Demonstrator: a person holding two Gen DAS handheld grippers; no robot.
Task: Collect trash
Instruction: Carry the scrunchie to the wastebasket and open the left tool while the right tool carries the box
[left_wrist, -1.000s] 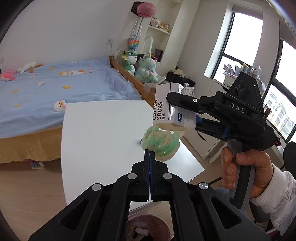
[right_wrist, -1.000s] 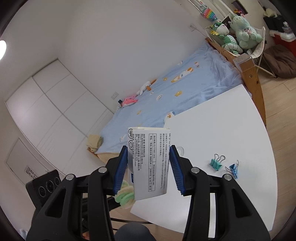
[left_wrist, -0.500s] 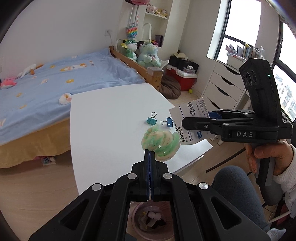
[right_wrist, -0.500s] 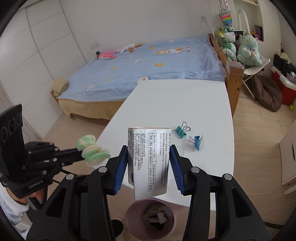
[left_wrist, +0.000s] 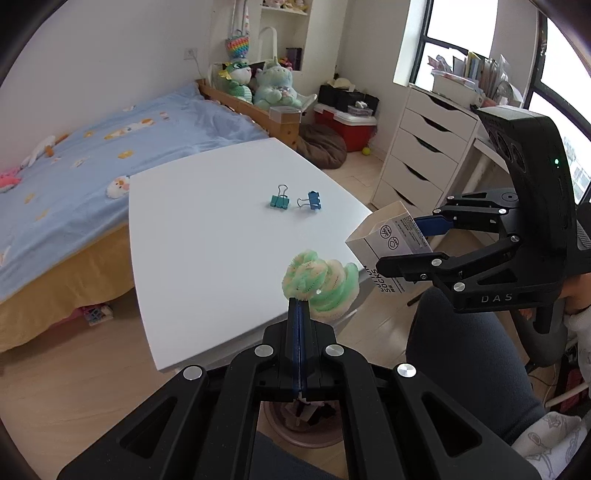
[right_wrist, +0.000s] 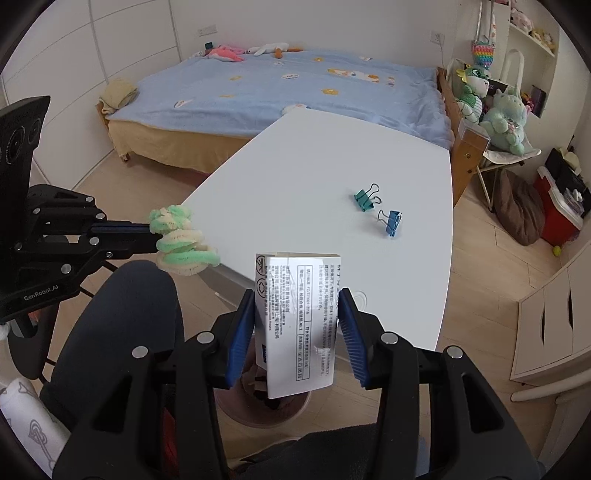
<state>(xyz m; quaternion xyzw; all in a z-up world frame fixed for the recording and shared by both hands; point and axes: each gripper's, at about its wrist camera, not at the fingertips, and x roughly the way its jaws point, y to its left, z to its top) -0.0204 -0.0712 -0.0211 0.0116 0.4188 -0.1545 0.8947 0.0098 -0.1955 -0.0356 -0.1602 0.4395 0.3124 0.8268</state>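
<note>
My left gripper (left_wrist: 298, 306) is shut on a coiled green-and-cream pipe cleaner bundle (left_wrist: 321, 282), held off the near edge of the white table (left_wrist: 207, 236); it also shows in the right wrist view (right_wrist: 181, 242). My right gripper (right_wrist: 297, 325) is shut on a white cotton-socks box (right_wrist: 297, 325), held above a pink trash bin (right_wrist: 258, 410) on the floor. The box also shows in the left wrist view (left_wrist: 391, 240). The bin (left_wrist: 303, 424) sits below both grippers and holds some trash.
A teal binder clip (right_wrist: 365, 195) and a blue binder clip (right_wrist: 391, 221) lie on the table. A bed (right_wrist: 277, 92) stands behind the table, white drawers (left_wrist: 424, 155) to the right. The person's knee (left_wrist: 469, 350) is next to the bin.
Both grippers have drawn back from over the table and tilted down, so the box and the pipe cleaner now hang beyond the table's near edge above the bin.
</note>
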